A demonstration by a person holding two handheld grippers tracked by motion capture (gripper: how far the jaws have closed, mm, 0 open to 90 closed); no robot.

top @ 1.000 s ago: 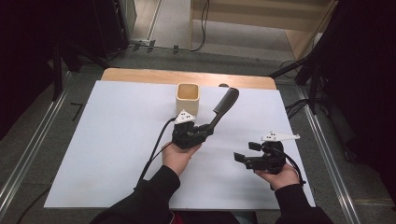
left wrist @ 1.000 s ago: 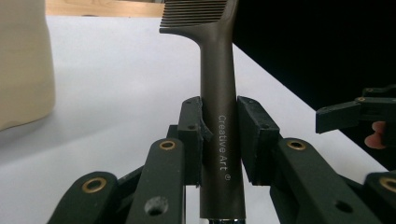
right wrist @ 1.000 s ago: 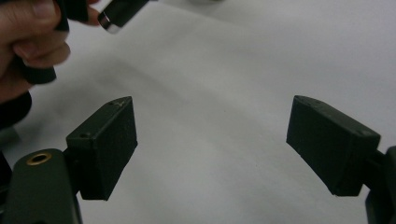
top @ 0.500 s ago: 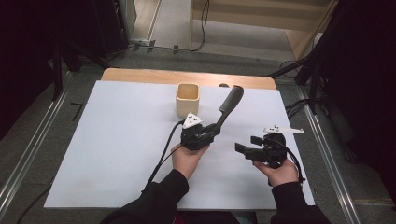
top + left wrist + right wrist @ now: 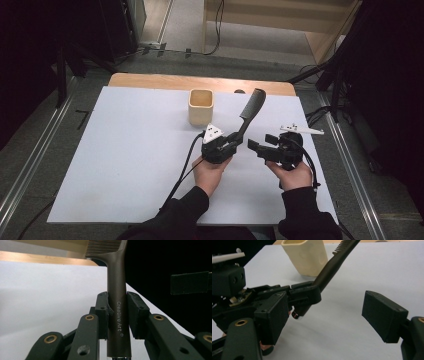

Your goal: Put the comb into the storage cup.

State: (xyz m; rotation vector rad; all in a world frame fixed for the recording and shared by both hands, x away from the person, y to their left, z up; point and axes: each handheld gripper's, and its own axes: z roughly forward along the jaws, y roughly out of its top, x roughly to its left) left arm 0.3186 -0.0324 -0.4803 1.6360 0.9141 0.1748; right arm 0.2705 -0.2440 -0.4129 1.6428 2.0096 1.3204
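A dark brown comb (image 5: 251,105) slants up off the table, its teeth toward the far edge. My left gripper (image 5: 234,144) is shut on the comb's handle (image 5: 117,290), with both pads pressed against it. My right gripper (image 5: 257,148) is just right of it, pointing left at the left gripper (image 5: 304,296). The right gripper (image 5: 327,315) is open with nothing between its pads, and its jaws have just been closing a little. A cream square cup (image 5: 201,106) stands upright behind the left gripper, beside the comb (image 5: 334,265).
A white mat (image 5: 125,150) covers a wooden table (image 5: 150,80). Metal rails run along both sides of the table, and cables and dark stands sit on the floor beyond. The cream cup (image 5: 305,255) stands close behind the comb.
My left gripper has carried the comb to the right, closer to the right gripper. The right gripper has risen slightly and edged toward it.
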